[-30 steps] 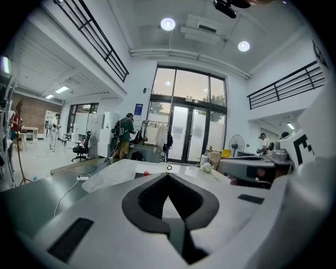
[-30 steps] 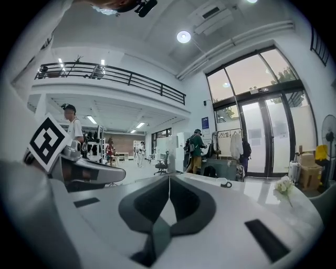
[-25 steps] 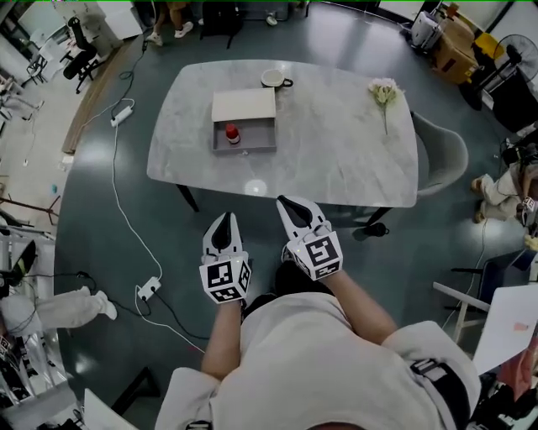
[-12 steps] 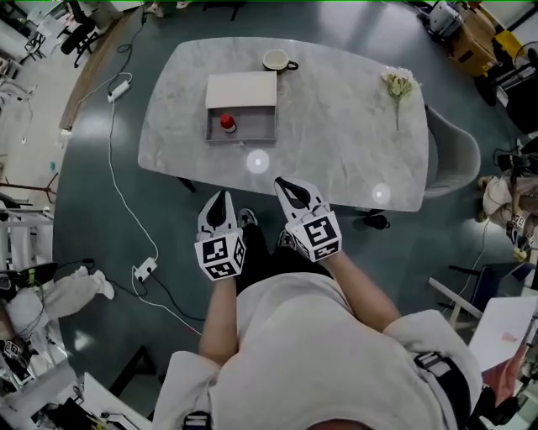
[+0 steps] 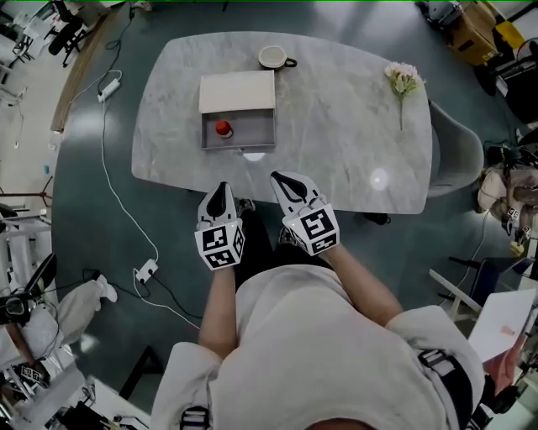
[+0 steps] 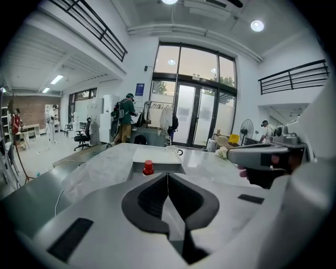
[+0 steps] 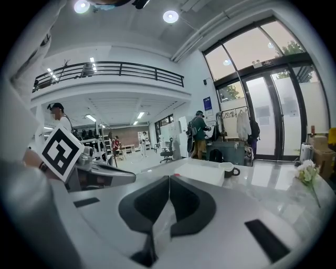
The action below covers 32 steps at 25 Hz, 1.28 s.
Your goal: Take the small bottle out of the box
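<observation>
While both hands hover side by side at the near edge of the table (image 5: 353, 126), left gripper (image 5: 220, 188) and right gripper (image 5: 282, 179) sit clamped shut, empty; left gripper view alone shows the small bottle (image 6: 148, 167) side-on in the box (image 6: 157, 156).

I work in a tall, open laboratory-and-office hall. Evidence: a polished grey-green floor (image 5: 84, 235) crossed by a white cable (image 5: 113, 197) to a power strip (image 5: 146, 270); a marble-topped table (image 5: 336, 109) before me; a railed mezzanine (image 7: 121, 68); recessed ceiling lights (image 7: 170, 16); full-height glass doors (image 6: 197, 123); a swivel chair (image 6: 81, 141); a floor fan (image 6: 247, 127); a person (image 6: 126, 118) standing at a bench.
</observation>
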### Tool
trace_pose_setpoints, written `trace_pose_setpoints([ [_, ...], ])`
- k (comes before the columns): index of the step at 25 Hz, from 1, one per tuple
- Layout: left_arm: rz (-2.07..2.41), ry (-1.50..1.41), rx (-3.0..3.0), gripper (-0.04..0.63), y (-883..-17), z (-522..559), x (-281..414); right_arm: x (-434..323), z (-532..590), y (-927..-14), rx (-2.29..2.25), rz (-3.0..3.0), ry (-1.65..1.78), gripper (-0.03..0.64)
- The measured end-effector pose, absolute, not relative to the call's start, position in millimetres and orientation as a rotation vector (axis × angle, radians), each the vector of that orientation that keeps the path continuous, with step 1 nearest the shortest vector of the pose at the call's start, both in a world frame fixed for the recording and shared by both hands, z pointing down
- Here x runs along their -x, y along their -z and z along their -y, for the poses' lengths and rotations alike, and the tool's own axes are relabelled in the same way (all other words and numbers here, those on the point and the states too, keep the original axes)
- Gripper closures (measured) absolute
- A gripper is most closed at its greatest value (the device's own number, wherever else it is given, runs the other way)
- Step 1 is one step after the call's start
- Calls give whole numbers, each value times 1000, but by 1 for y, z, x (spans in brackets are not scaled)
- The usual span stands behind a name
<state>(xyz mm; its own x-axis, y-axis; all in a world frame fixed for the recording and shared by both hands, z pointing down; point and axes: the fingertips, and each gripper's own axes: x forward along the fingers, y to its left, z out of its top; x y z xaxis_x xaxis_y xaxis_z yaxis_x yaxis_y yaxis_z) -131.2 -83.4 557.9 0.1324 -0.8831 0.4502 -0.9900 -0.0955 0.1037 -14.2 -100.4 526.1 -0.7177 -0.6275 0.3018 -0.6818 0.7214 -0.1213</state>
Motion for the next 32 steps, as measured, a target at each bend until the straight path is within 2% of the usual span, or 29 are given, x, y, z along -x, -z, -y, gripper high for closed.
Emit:
trace_pose_setpoints([
  [17, 1676, -502, -2030, 569, -606, 165, 149, 29, 162, -551, -1109, 2581, -397, 591],
  [21, 1621, -517, -2027, 494, -616, 180, 148, 27, 173, -556, -1137, 2554, -418, 591],
  [32, 1557, -584, -2026, 472, -637, 211, 162, 32, 198, -565, -1200, 2503, -449, 591],
])
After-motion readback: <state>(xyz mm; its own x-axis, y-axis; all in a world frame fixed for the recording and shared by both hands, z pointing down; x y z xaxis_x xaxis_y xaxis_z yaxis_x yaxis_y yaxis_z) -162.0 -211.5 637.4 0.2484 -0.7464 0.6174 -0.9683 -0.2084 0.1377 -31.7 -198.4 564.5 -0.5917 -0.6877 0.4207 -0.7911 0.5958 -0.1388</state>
